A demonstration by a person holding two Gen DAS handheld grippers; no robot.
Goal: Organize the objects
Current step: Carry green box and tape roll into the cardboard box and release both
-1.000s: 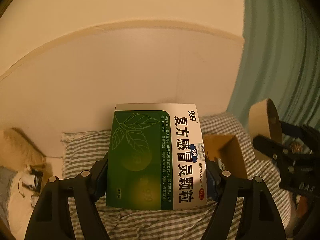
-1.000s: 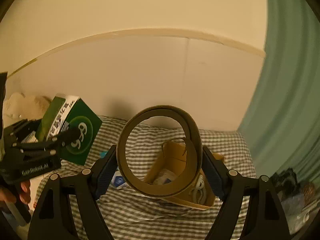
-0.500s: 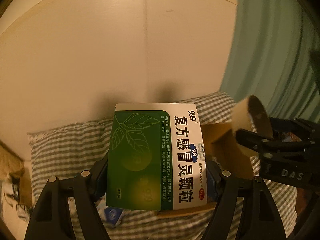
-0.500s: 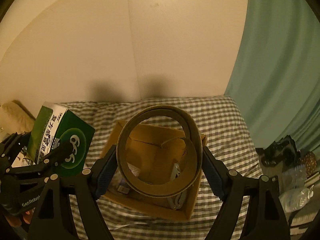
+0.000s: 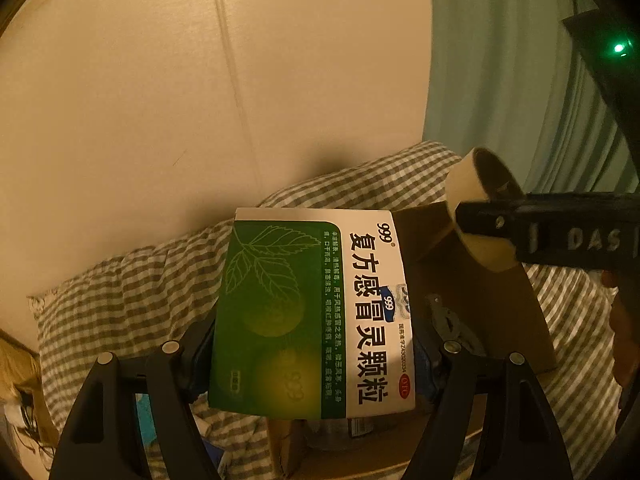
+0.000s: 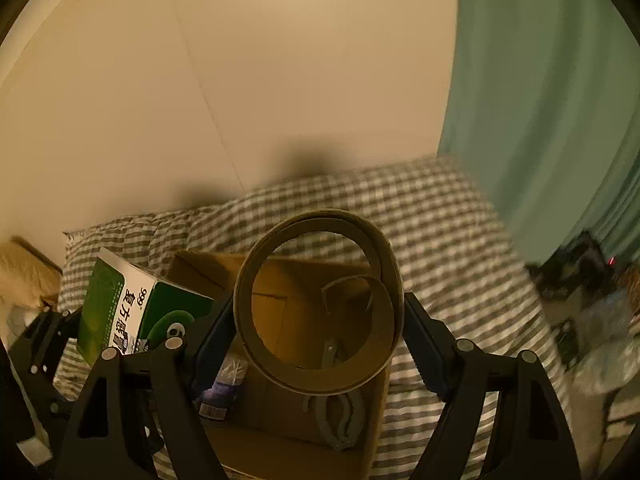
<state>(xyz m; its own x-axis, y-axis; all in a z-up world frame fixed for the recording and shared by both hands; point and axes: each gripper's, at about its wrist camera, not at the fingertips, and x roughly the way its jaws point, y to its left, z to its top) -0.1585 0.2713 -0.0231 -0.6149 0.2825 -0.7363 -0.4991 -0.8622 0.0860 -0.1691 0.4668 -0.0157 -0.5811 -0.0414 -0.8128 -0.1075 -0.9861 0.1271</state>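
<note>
1. My left gripper [image 5: 314, 364] has its fingers [image 5: 200, 360] clamped on the two side faces of a green-and-white medicine box [image 5: 312, 312], which fills the lower centre of the left wrist view.
2. My right gripper [image 6: 318, 336] has its blue-padded fingers [image 6: 424, 344] pressed on opposite sides of a brown tape roll [image 6: 320, 376], at the lower centre of the right wrist view.
3. Both of my tools tilt downward toward an open cardboard box [image 6: 280, 304] that sits on a grey-and-white checked bedcover [image 6: 440, 240], with a plain wall across the top of each frame and a teal curtain [image 6: 540, 100] on the right side.
4. The medicine box stands with its long axis running bottom to top in the left wrist frame, its printed front face toward the camera and its text turned sideways.
5. In the right wrist view that medicine box sits at the left of the frame, beside the cardboard box's left wall, leaning with its top toward the upper left.
6. The tape roll stands on edge with its hole facing the camera, so the cardboard box's interior shows through it; a loose end of tape curls inside the ring.
7. In the left wrist view the tape roll shows at the right of the frame, above the cardboard box's far right corner, held by a black arm lettered "DAS".
8. Inside the cardboard box lie a small bottle [image 6: 224, 384] at lower left and a grey metal tool [image 6: 336, 416]; what tool it is I cannot tell.
</note>
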